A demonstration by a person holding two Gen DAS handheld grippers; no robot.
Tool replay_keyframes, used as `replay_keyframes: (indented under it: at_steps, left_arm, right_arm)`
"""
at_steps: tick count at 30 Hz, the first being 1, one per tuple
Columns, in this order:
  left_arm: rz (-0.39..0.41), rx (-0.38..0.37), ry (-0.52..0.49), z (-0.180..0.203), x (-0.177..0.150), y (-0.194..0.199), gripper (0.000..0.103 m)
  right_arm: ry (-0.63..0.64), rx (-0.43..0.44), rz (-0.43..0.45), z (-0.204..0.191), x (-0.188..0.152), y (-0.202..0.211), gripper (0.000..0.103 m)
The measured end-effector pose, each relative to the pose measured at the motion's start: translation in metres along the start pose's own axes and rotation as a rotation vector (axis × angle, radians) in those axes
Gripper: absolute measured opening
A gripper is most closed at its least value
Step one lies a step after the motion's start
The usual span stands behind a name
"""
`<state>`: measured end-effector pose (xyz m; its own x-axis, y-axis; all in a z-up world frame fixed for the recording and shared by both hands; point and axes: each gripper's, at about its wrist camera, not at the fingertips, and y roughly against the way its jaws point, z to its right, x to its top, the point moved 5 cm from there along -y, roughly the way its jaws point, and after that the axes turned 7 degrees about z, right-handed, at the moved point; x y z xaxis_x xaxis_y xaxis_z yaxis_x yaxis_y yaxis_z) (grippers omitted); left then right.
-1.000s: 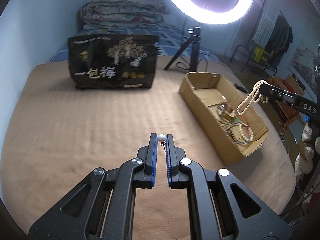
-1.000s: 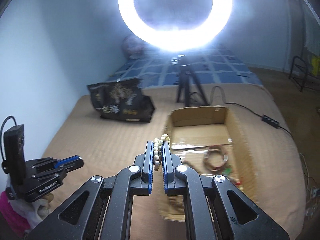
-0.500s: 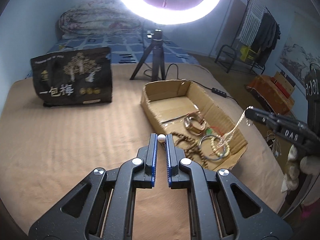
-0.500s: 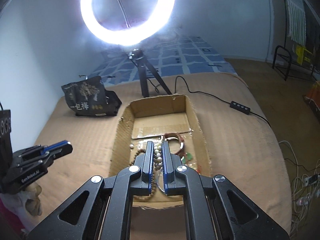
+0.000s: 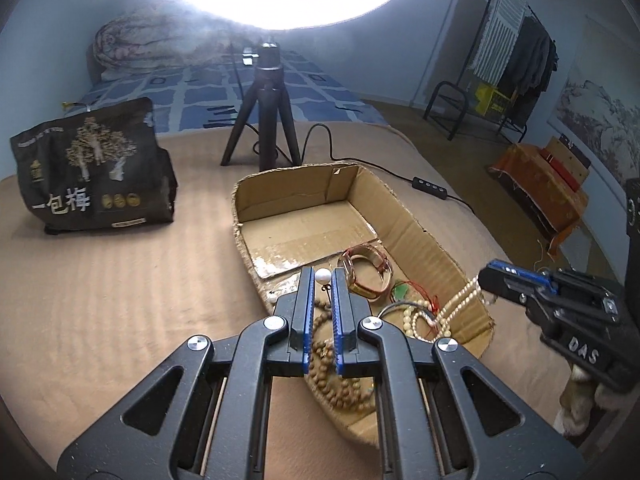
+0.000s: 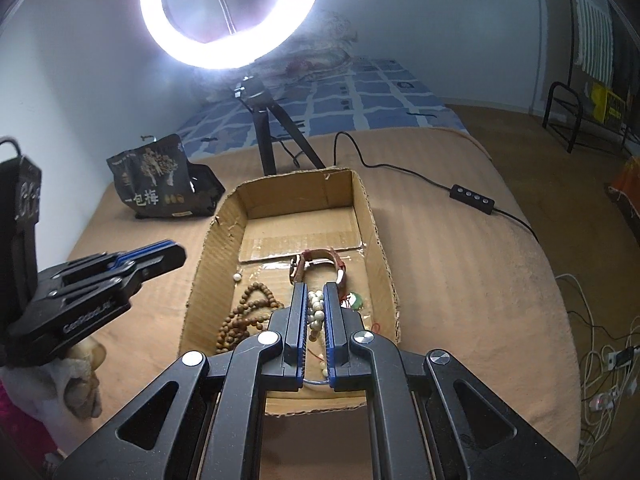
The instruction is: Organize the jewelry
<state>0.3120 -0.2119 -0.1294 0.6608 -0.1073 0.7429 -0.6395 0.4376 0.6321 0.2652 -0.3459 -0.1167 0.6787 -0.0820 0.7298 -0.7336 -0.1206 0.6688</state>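
My left gripper [image 5: 322,273] is shut on a small white pearl earring [image 5: 322,277] and hangs over the near left part of the open cardboard box [image 5: 420,228]. My right gripper [image 6: 316,290] is shut on a cream bead necklace [image 6: 315,310], whose loop hangs down into the box [image 6: 376,240]. In the box lie a brown wooden bead string [image 6: 248,308], a watch with a brown strap [image 6: 320,260], a green pendant [image 6: 356,301] and a loose pearl [image 6: 237,277]. The left gripper [image 6: 176,252] shows beside the box's left wall, and the right gripper [image 5: 490,276] shows by its right wall.
The box stands on a bed with a tan blanket [image 5: 120,300]. A black snack bag [image 5: 92,172] stands to the back left. A ring light on a tripod [image 5: 268,120] stands behind the box, and its cable with a switch [image 5: 430,188] runs off to the right.
Both grippers have come in over the box. The left one moved right with the pearl earring until the box lay under it. The right one sank, lowering the cream beads inside.
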Motion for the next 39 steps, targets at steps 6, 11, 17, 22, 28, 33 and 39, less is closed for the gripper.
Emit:
replay_keyframes:
  at_steps: [6, 11, 17, 22, 28, 33, 39]
  left_arm:
    - [-0.025, 0.006, -0.027, 0.007, -0.001, -0.021, 0.006]
    - [-0.037, 0.028, -0.033, 0.007, -0.002, -0.027, 0.006]
    - [-0.032, 0.051, -0.022, 0.002, -0.002, -0.025, 0.044]
    - [-0.021, 0.057, -0.022, 0.0, 0.001, -0.018, 0.044]
    - [-0.009, 0.064, -0.029, 0.0, 0.002, -0.007, 0.044]
    - [0.002, 0.066, -0.034, 0.002, 0.002, 0.005, 0.044]
    - [0.025, 0.068, -0.048, 0.008, 0.003, 0.024, 0.044]
  right_arm:
    - [0.004, 0.012, -0.021, 0.002, -0.006, -0.007, 0.006]
    - [-0.028, 0.013, -0.03, 0.008, -0.008, -0.011, 0.006]
    - [-0.037, -0.001, -0.04, 0.012, -0.01, -0.014, 0.046]
    - [-0.032, -0.012, -0.043, 0.011, -0.01, -0.013, 0.046]
    - [-0.046, -0.022, -0.041, 0.013, -0.011, -0.008, 0.046]
    - [-0.045, -0.026, -0.033, 0.009, -0.011, 0.0, 0.046]
    - [-0.027, -0.036, -0.011, 0.003, -0.008, 0.013, 0.046]
